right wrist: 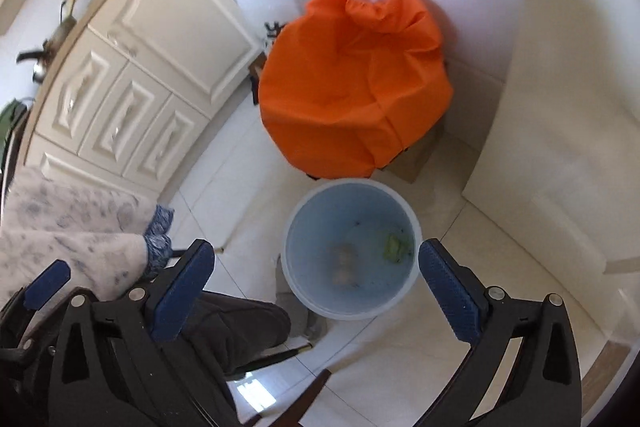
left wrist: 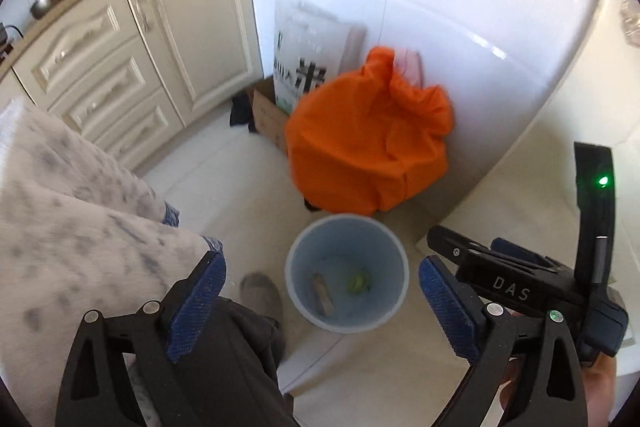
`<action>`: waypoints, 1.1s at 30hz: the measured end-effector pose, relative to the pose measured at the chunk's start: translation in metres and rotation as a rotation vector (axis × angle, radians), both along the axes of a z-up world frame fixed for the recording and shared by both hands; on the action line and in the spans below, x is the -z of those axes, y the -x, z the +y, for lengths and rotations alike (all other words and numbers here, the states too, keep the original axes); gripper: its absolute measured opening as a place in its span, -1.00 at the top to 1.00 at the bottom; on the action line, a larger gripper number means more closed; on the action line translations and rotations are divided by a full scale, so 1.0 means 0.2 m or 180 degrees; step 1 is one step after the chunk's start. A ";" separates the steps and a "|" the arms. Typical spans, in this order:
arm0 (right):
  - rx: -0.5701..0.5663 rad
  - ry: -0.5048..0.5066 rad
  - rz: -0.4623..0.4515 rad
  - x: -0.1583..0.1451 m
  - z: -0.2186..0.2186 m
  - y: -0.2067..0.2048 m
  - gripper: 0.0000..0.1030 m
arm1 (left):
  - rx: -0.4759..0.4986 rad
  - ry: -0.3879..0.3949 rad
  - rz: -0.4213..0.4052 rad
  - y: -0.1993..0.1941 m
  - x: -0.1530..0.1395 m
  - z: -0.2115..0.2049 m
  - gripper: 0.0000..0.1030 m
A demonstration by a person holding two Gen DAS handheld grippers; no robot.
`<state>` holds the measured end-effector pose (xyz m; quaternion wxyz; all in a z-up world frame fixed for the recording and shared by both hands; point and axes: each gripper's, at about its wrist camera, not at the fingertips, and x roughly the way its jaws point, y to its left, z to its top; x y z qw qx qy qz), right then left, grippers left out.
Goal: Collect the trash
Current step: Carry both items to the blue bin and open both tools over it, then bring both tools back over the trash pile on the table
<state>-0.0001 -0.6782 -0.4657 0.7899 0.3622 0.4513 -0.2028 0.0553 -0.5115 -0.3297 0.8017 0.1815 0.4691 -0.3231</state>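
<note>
A pale blue trash bin stands on the tiled floor, seen from above in the left wrist view [left wrist: 296, 263] and the right wrist view [right wrist: 296, 227]. Inside lie a brown scrap [left wrist: 322, 293] [right wrist: 343, 263] and a green scrap [left wrist: 359, 282] [right wrist: 394, 246]. My left gripper [left wrist: 322, 303] is open and empty, hovering above the bin. My right gripper [right wrist: 316, 293] is open and empty, also above the bin. The right gripper's body [left wrist: 516, 283] shows at the right of the left wrist view, and a left fingertip [right wrist: 46, 281] shows at the lower left of the right wrist view.
A big orange bag [left wrist: 368, 139] [right wrist: 352, 79] sits just behind the bin against the white wall. Cream cabinets [left wrist: 132, 67] [right wrist: 132, 79] run along the left. A cardboard box [left wrist: 268, 115] and a printed sack [left wrist: 308, 55] stand in the corner. The person's leg and shoe [left wrist: 260, 295] are left of the bin.
</note>
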 end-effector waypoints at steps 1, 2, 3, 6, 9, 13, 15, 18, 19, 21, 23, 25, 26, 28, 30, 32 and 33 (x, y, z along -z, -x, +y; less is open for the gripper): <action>0.0032 0.0027 -0.0031 -0.03 0.00 0.01 -1.00 | 0.0011 0.0049 -0.0040 0.05 -0.05 0.06 -0.86; 0.0055 0.0059 -0.0083 -0.08 0.01 0.03 -1.00 | 0.0027 0.0115 -0.0098 0.09 -0.11 0.11 -0.86; 0.0066 0.0091 -0.0141 -0.14 0.03 0.04 -1.00 | 0.0044 0.0200 -0.0157 0.14 -0.18 0.17 -0.87; 0.0053 0.0239 -0.0313 -0.32 0.08 0.06 -1.00 | 0.0046 0.0437 -0.0346 0.25 -0.39 0.39 -0.96; -0.0016 0.0421 -0.0483 -0.54 0.17 0.06 -1.00 | -0.0018 0.0682 -0.0508 0.32 -0.58 0.60 -0.97; -0.0231 0.0653 -0.0754 -0.84 0.36 0.01 -1.00 | -0.0212 0.0918 -0.0755 0.41 -0.80 0.90 -0.99; -0.0409 0.0789 -0.0919 -0.99 0.51 -0.02 -1.00 | -0.0369 0.1037 -0.0874 0.44 -0.89 1.08 -0.99; -0.0655 0.0945 -0.1108 -1.17 0.71 -0.07 -1.00 | -0.0629 0.1135 -0.1048 0.48 -0.97 1.34 -0.99; -0.0758 0.0998 -0.1181 -1.23 0.80 -0.10 -1.00 | -0.0709 0.1146 -0.1099 0.49 -0.96 1.43 -0.99; -0.0954 0.1090 -0.1304 -1.33 0.97 -0.13 -1.00 | -0.0908 0.1152 -0.1208 0.51 -1.02 1.62 -0.99; -0.1081 0.1160 -0.1387 -1.39 1.10 -0.16 -1.00 | -0.1050 0.1173 -0.1290 0.53 -1.03 1.75 -0.99; -0.1229 0.1202 -0.1509 -1.46 1.25 -0.20 -1.00 | -0.1226 0.1199 -0.1387 0.58 -1.06 1.91 -0.99; -0.1288 0.1220 -0.1550 -1.48 1.31 -0.21 -1.00 | -0.1295 0.1198 -0.1420 0.60 -1.07 1.97 -0.99; -0.1418 0.1271 -0.1650 -1.53 1.45 -0.24 -1.00 | -0.1432 0.1155 -0.1476 0.60 -1.09 2.05 -0.99; -0.1524 0.1313 -0.1727 -1.57 1.58 -0.26 -1.00 | -0.1579 0.1110 -0.1555 0.59 -1.11 2.15 -0.99; -0.1594 0.1371 -0.1805 -1.60 1.67 -0.26 -1.00 | -0.1691 0.1071 -0.1614 0.62 -1.14 2.18 -0.99; -0.1641 0.1388 -0.1847 -1.61 1.72 -0.27 -1.00 | -0.1748 0.1053 -0.1636 0.63 -1.15 2.23 -0.99</action>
